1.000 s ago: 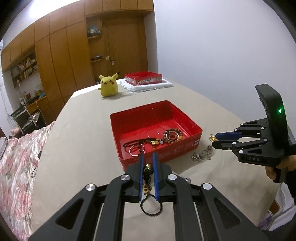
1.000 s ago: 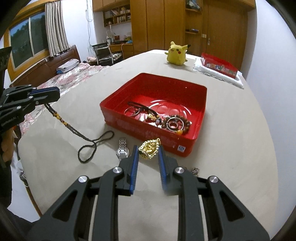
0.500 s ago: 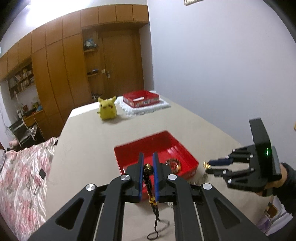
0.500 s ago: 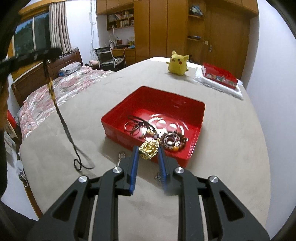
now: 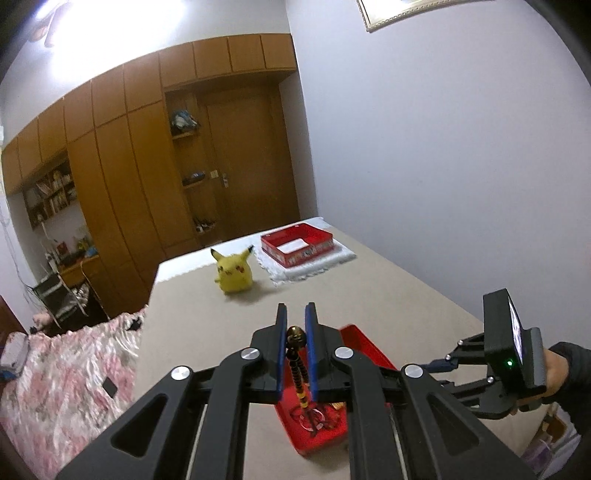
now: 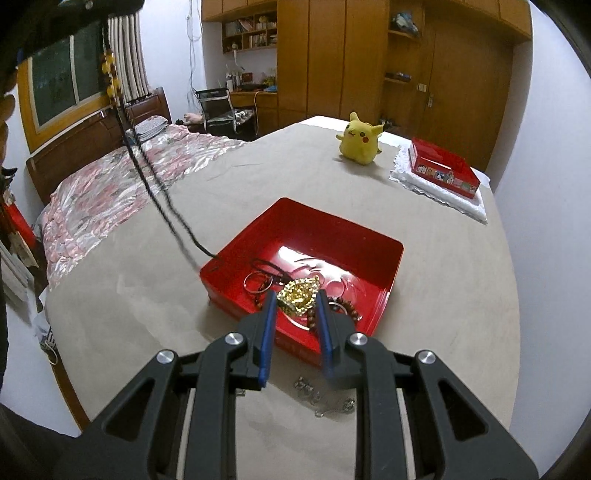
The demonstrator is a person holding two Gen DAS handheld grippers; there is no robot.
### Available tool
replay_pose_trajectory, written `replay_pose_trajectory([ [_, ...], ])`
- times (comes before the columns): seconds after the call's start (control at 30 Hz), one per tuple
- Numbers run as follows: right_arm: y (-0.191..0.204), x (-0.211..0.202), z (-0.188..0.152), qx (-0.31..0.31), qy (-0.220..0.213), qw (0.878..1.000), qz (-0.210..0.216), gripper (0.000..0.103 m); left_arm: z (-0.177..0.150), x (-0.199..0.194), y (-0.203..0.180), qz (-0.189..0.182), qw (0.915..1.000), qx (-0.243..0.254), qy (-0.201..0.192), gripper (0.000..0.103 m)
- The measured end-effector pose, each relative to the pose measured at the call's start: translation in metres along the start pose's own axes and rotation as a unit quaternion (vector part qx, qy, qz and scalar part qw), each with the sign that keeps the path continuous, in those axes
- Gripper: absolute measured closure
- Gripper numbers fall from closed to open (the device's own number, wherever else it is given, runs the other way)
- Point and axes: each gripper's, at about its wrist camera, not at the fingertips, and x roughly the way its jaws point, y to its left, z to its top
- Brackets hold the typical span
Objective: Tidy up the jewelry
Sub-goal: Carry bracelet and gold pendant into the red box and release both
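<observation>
My left gripper [image 5: 296, 322] is shut on the top bead of a dark beaded necklace [image 5: 298, 373], which dangles above the red tray [image 5: 364, 345]. In the right wrist view the same necklace [image 6: 147, 162] hangs from the left gripper [image 6: 99, 16] at the top left, and its loop end reaches the tray's left rim [image 6: 221, 258]. My right gripper [image 6: 295, 306] is shut on a gold pendant [image 6: 298, 294] over the tray's front part. Rings, a bead bracelet and a black cord lie in the tray. The right gripper [image 5: 443, 369] shows at the lower right of the left wrist view.
Small silver pieces [image 6: 308, 386] lie on the beige table in front of the tray. A yellow plush toy [image 6: 360, 140] and a red box [image 6: 443, 168] on a white doily stand at the far end. A bed with a floral cover [image 6: 110, 184] is to the left.
The left gripper has risen a long way, lifting the necklace off the table until its end swings at the tray's rim. The right gripper rose and moved over the tray with the pendant.
</observation>
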Motion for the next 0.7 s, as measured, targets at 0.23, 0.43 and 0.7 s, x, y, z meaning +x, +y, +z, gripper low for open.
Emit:
replay_pose_trajectory([
  [0.23,-0.015,0.024,0.035,0.004,0.031,0.999,-0.009,0.083,0.018,0.063,0.013,0.005,0.9992,0.001,0.039,0.094],
  [0.43,-0.032,0.075,0.031,0.028,0.068,0.997,-0.009,0.083,-0.011,0.126,0.009,-0.007,0.9965,0.001,0.083,0.094],
  [0.7,-0.045,0.153,-0.003,0.050,0.130,0.990,-0.008,0.083,-0.062,0.173,0.013,-0.029,0.9916,-0.023,0.124,0.094],
])
